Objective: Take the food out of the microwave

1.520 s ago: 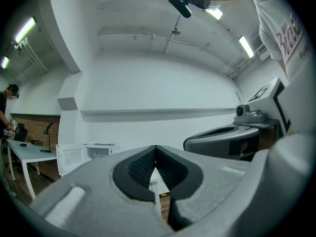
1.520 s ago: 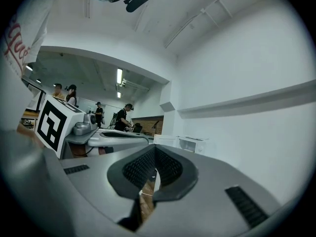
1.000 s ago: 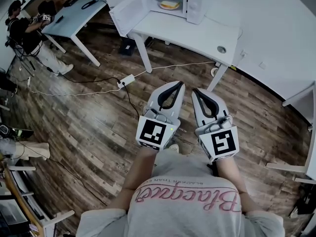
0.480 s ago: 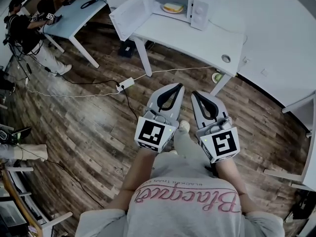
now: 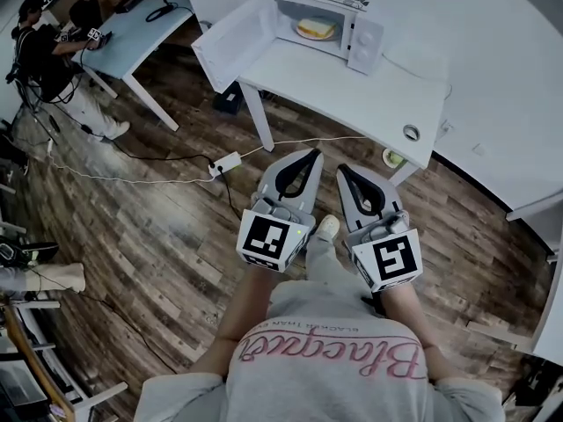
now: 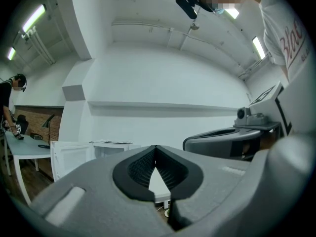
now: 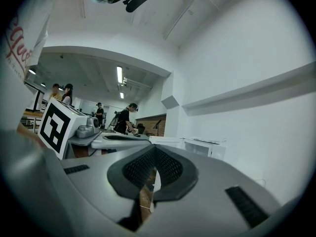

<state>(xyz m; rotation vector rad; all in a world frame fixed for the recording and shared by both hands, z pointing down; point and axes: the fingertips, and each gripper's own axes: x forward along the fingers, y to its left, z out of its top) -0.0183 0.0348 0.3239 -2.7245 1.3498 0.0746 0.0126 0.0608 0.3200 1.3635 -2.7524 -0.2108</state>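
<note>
Left tool (image 5: 312, 153) beside right tool (image 5: 342, 170), level

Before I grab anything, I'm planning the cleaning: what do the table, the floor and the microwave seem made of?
Table: smooth matte white top with no grain showing, probably laminate or painted board, on white legs.
Floor: dark planks with visible grain and seams, either wood or wood-look laminate.
Microwave: plain white casing with a slight sheen, likely painted metal or plastic; the look does not settle which.
</note>
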